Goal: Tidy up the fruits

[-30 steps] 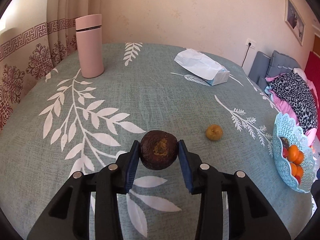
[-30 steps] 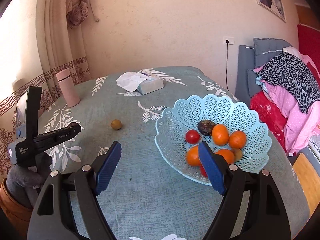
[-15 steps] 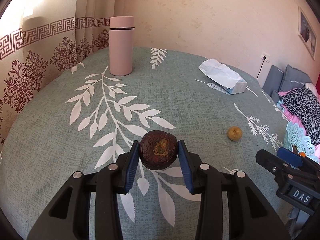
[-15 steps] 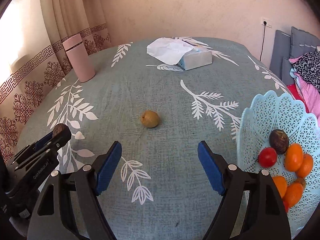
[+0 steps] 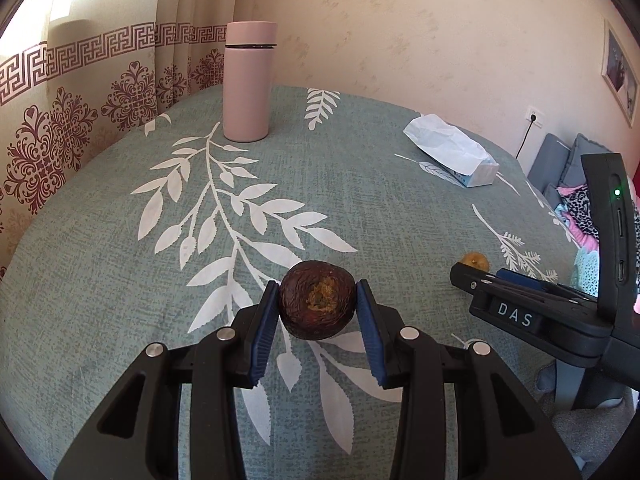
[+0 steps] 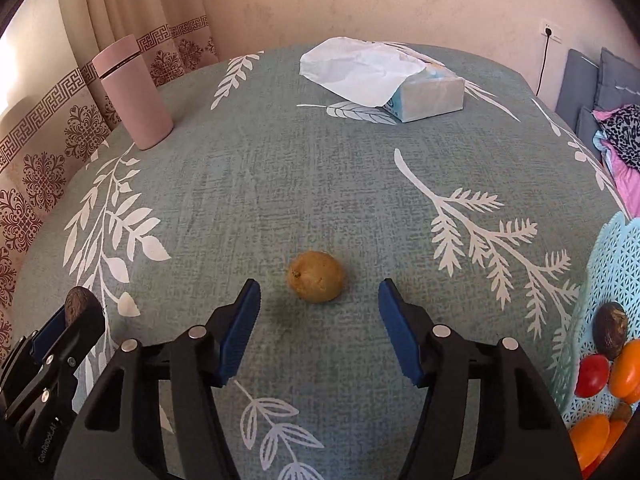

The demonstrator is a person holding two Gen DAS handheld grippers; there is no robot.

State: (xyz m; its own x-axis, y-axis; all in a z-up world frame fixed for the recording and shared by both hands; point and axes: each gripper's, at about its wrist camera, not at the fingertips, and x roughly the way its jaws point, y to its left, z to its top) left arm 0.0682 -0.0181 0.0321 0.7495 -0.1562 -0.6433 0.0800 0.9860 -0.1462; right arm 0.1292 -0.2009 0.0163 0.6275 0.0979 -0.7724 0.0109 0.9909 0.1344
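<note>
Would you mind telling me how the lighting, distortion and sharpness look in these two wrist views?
Left wrist view: sunlight blows out the curtain at upper left; fisheye bends the table edge; the dark wrinkled fruit in the left gripper is sharp. Right wrist view: even light, a soft shadow beside the yellow-brown fruit before the open right gripper; the basket stretches at the frame edge.

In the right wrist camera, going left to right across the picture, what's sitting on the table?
Pink bottle → small yellow fruit → tissue box → blue basket of fruit at the right edge.
</note>
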